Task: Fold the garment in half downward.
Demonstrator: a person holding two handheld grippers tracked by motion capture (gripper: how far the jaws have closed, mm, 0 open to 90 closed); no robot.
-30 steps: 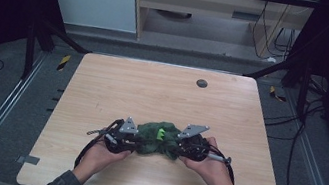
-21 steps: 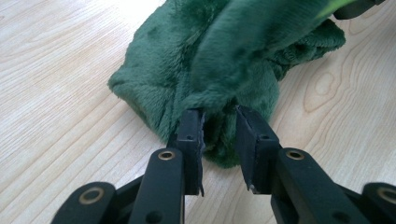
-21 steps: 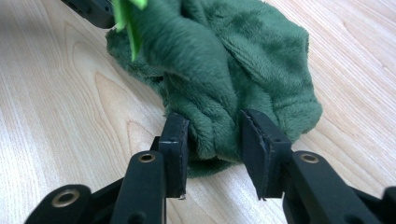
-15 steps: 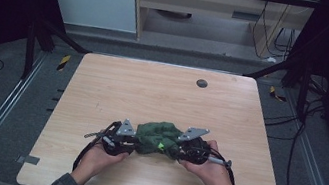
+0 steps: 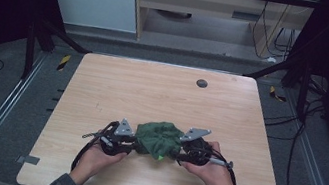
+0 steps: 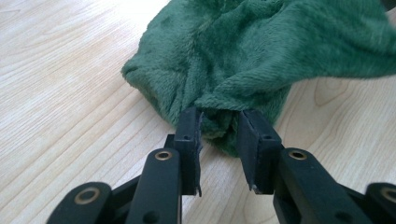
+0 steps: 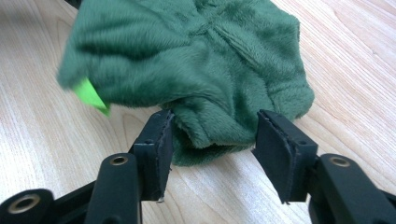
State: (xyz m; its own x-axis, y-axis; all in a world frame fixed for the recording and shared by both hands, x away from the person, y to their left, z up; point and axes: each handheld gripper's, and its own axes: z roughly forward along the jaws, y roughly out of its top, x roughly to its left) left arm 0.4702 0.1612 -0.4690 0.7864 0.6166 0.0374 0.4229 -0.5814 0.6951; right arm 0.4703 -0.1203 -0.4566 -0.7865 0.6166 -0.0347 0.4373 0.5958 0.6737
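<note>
Your left hand-held gripper [image 6: 218,128] pinches a fold of the green plush cloth [image 5: 159,138], bunched at six o'clock on the worktop [image 5: 162,92], while your right hand-held gripper [image 7: 212,135] straddles its three-o'clock edge, jaws spread wide.

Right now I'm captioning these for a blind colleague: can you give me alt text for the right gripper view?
A crumpled green plush cloth lies on a light wooden table, and the right gripper has its two black jaws standing apart on either side of the cloth's near edge. A small bright green tag sticks out at the cloth's left.
</note>
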